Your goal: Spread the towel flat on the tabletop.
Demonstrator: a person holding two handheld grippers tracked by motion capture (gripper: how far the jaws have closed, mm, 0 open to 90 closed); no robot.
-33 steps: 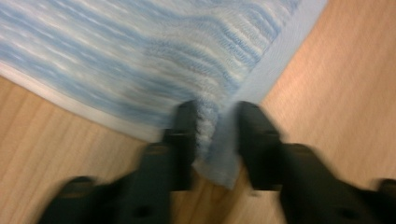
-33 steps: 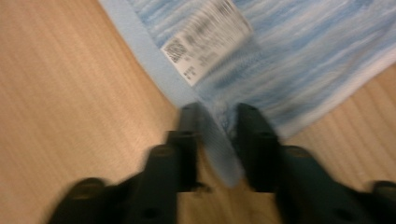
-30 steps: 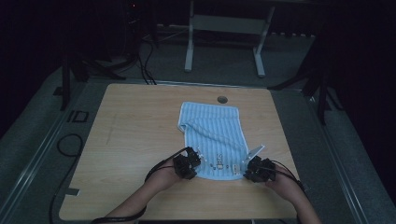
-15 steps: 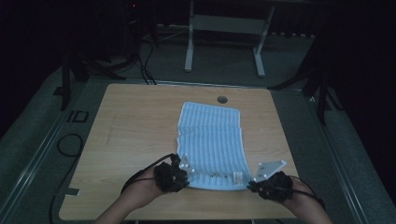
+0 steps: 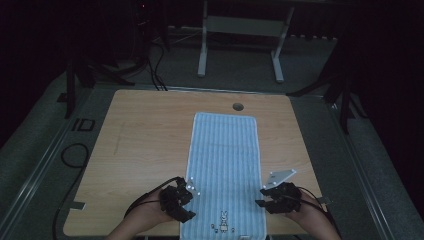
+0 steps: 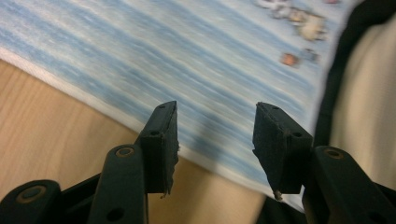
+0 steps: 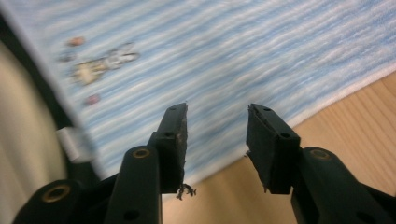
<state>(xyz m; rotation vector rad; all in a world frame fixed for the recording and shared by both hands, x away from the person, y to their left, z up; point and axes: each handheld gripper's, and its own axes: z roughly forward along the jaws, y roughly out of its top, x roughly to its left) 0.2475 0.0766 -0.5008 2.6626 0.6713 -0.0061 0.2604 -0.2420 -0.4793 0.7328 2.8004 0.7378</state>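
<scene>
A light blue striped towel [image 5: 225,165] lies flat and lengthways on the wooden table [image 5: 145,135], and a small printed figure marks its near end. My left gripper [image 5: 186,197] is at the towel's near left edge and my right gripper [image 5: 264,196] at its near right edge. The jaws of both have just been opening. In the left gripper view the left gripper [image 6: 215,112] stands open over the towel [image 6: 187,56] edge, with nothing pinched. The right gripper [image 7: 217,109] is likewise open above the towel [image 7: 233,51] border in its own view.
A round cable hole [image 5: 238,106] sits in the table just beyond the towel's far end. Behind the table stands a white desk frame [image 5: 240,25], with cables [image 5: 150,55] on the grey floor. Bare wood lies on both sides of the towel.
The towel was drawn toward the near edge and now lies stretched out flat. Both grippers moved nearer and apart, then opened and let go of its near corners.
</scene>
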